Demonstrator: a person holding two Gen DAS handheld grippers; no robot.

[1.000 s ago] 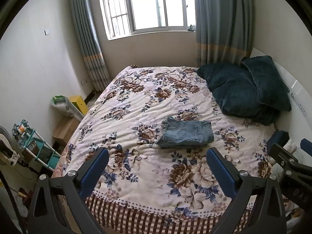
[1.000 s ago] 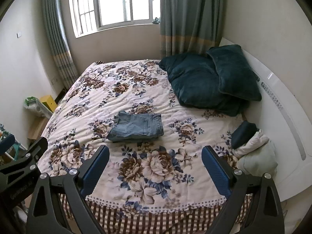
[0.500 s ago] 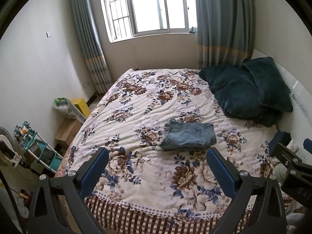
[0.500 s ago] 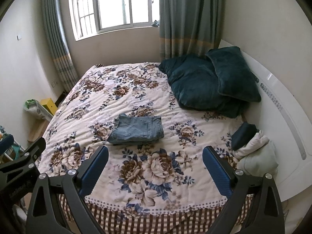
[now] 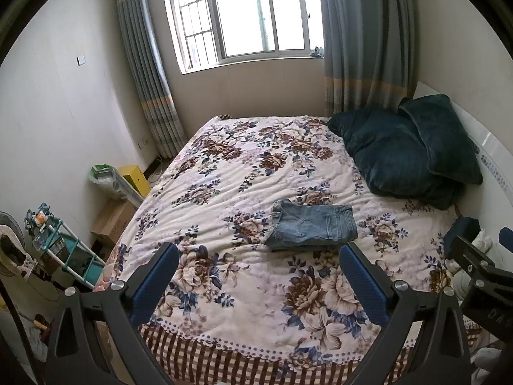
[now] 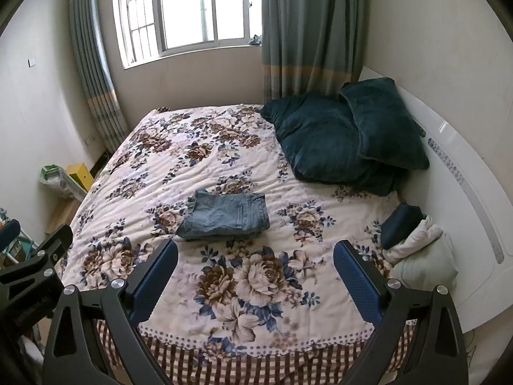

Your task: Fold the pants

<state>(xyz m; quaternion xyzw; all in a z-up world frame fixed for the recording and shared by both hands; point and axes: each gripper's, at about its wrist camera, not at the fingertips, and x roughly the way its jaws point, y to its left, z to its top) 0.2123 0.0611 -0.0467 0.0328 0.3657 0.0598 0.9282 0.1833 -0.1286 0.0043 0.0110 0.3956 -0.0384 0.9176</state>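
Pants (image 5: 312,226): denim, lying as a compact folded stack mid-bed on the floral bedspread (image 5: 256,166); task looks done.
Handling: likely soft but thick, moderate weight; layers may slide apart. Best taken at the folded edge, pinching all layers.
Left gripper (image 5: 258,276): jaws wide apart, empty, held short of the pants.
Right gripper (image 6: 255,272): jaws wide apart, empty, held off the bed edge.
Hidden: underside layers and leg ends; layer count unclear.
Pillows (image 6: 340,138): well apart, by the headboard.
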